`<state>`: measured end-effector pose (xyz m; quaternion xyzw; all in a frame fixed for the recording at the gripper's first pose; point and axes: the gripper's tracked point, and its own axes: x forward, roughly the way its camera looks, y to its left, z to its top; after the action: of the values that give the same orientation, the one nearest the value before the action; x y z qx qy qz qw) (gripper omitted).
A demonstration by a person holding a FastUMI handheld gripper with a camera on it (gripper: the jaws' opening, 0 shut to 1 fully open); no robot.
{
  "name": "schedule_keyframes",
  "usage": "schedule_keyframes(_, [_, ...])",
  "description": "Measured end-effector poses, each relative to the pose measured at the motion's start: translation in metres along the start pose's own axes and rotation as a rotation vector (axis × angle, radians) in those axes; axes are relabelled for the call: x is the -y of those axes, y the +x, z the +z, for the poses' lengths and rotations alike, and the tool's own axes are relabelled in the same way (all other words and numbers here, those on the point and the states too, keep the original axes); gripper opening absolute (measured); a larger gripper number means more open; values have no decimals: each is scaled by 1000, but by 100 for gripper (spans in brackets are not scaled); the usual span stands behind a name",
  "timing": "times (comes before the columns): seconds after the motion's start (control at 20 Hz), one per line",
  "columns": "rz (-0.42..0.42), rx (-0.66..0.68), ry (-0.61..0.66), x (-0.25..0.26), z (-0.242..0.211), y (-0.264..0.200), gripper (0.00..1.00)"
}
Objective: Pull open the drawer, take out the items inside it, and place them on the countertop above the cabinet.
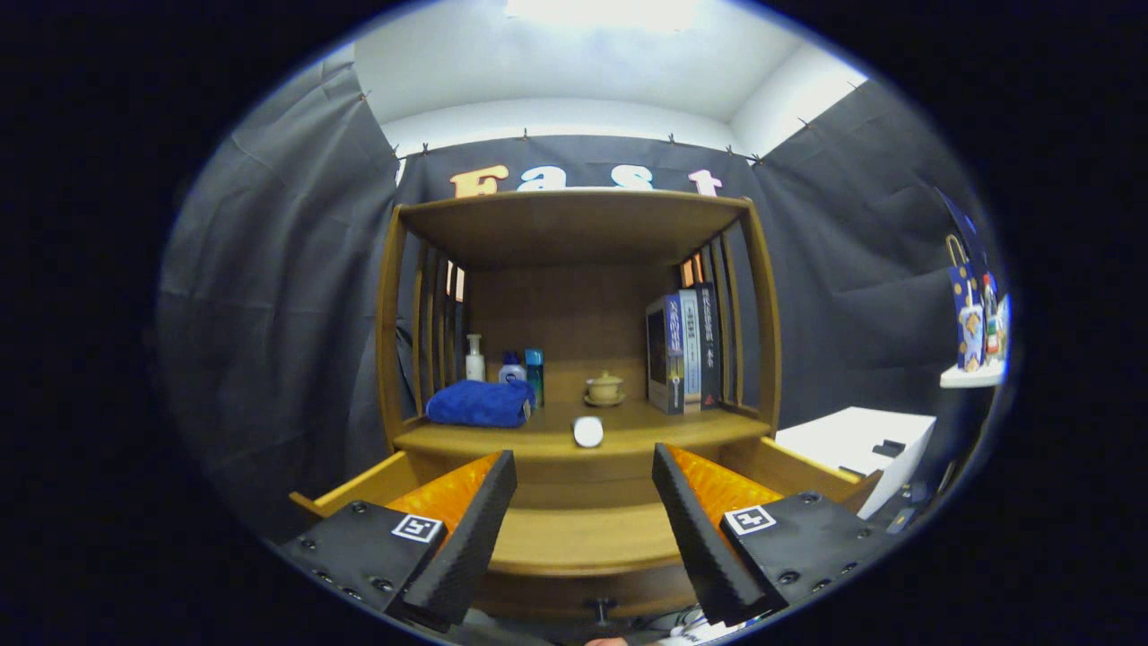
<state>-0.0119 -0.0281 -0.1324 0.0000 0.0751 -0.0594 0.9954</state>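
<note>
Cloth-walled booth, wooden cabinet

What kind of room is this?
Probably a pretend home corner in a booth: black cloth walls around a wooden cabinet holding books, bottles and a towel. The hand-held gripper is open.

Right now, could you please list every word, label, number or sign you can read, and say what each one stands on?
Nothing here reads legibly.
Spines of the books: print, too small to read.
Bottles beside the blue towel: labels too blurred.
Markers on the gripper, whose fingers stand open above the pulled-out drawer: square black-and-white patterns, no words.
</note>
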Motion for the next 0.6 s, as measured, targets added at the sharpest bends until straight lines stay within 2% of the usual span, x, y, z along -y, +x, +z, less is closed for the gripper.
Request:
schedule_keyframes(0.15, [17,-82,-16,12,-40,-12,99])
schedule_keyframes(0.3, [-3,-72,-15,24,-35,-22,100])
schedule_keyframes(0.5, [32,-137,25,18,-64,-35,100])
schedule_keyframes(0.6, [0,-184,36,30,-76,-25,100])
